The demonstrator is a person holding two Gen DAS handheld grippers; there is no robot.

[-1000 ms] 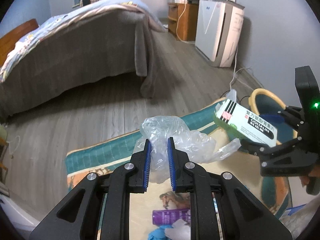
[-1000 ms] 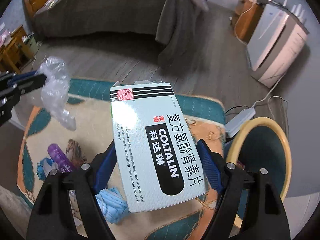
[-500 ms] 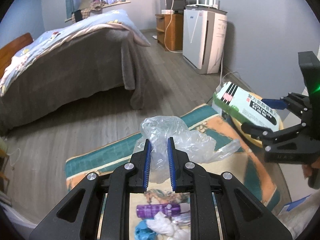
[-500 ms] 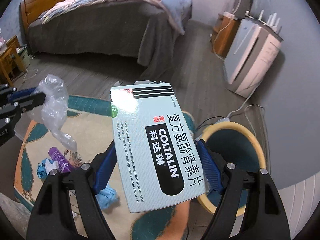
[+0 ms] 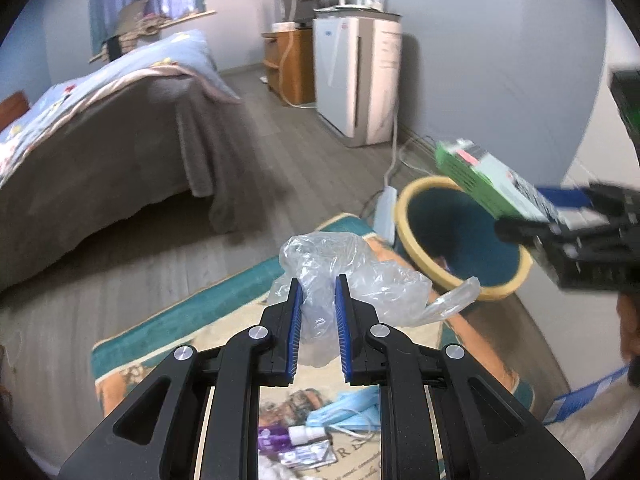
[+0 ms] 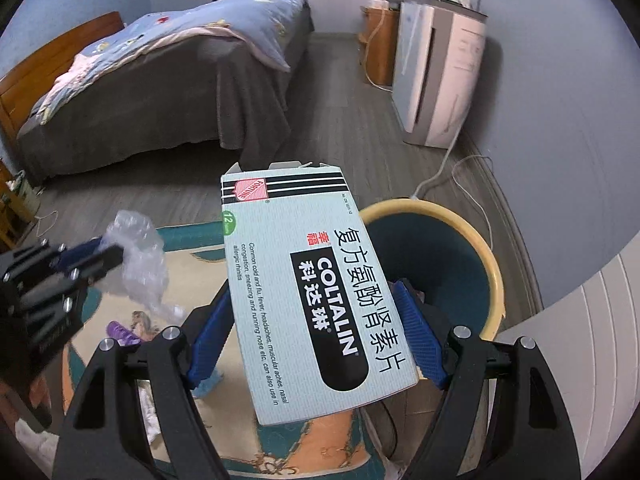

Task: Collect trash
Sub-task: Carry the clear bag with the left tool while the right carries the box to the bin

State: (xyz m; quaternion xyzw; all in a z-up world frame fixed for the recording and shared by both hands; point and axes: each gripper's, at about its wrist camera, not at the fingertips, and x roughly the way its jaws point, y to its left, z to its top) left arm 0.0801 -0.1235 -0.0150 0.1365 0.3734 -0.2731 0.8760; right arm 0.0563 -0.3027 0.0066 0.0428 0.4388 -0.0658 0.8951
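Observation:
My left gripper (image 5: 317, 284) is shut on a crumpled clear plastic bag (image 5: 356, 272), held above the patterned rug (image 5: 168, 320). My right gripper (image 6: 316, 308) is shut on a pale Coltalin medicine box (image 6: 308, 280), its blue pads pressing both long sides. The box (image 5: 488, 184) hangs over the near rim of a teal bin with a yellow rim (image 5: 448, 276), which also shows behind the box in the right wrist view (image 6: 476, 240). The left gripper with the bag (image 6: 132, 256) appears at the left of the right wrist view.
On the rug lie a purple bottle (image 5: 276, 440), a blue face mask (image 5: 344, 412) and other scraps. A bed (image 5: 100, 140) stands at the back left, a white air purifier (image 5: 356, 80) against the wall, its cable and power strip (image 5: 384, 208) beside the bin.
Both grippers have risen and moved right toward the bin with their loads. The box now hangs over the bin's rim, and the bin shows fully in the left wrist view.

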